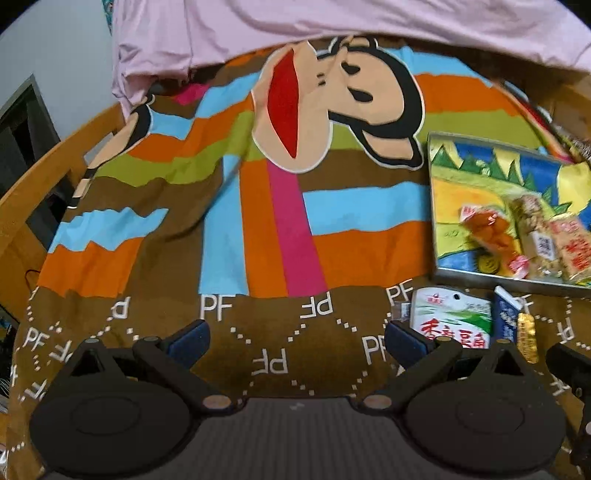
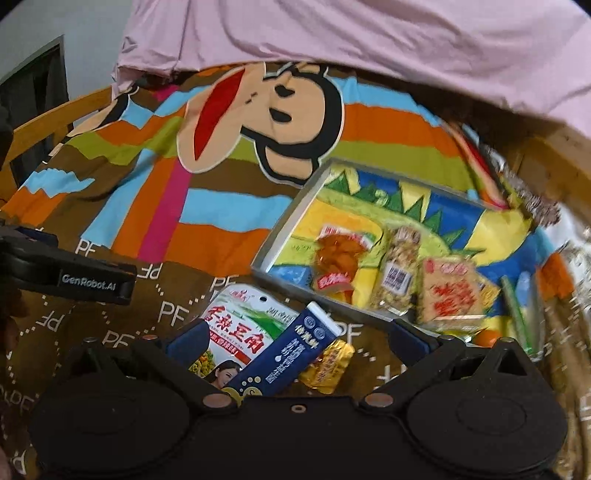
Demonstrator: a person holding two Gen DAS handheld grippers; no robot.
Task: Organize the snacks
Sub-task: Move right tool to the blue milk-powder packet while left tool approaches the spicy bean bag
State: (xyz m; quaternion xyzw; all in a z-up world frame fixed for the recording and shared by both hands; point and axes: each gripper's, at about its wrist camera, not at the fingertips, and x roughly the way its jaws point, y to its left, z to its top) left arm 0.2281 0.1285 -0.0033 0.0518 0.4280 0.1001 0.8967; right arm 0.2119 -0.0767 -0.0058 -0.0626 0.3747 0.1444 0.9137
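A colourful tray (image 2: 291, 229) lies on the bedspread, also in the left wrist view (image 1: 439, 206). In it lie an orange snack pack (image 2: 336, 262), a nut bar pack (image 2: 397, 273) and a red-lettered cracker pack (image 2: 448, 293). On the bedspread before the tray lie a white-green bean snack bag (image 2: 240, 325), a dark blue stick pack (image 2: 291, 350) and a gold-wrapped sweet (image 2: 327, 363). My right gripper (image 2: 295, 341) is open and empty, just above these loose snacks. My left gripper (image 1: 297, 339) is open and empty over bare bedspread, left of the white-green bag (image 1: 452, 321).
A striped cartoon-monkey bedspread (image 1: 258, 221) covers the bed. A pink sheet (image 1: 332, 22) lies bunched at the far end. A wooden bed rail (image 1: 33, 184) runs along the left. More wrapped items (image 2: 532, 203) lie beyond the tray's right side.
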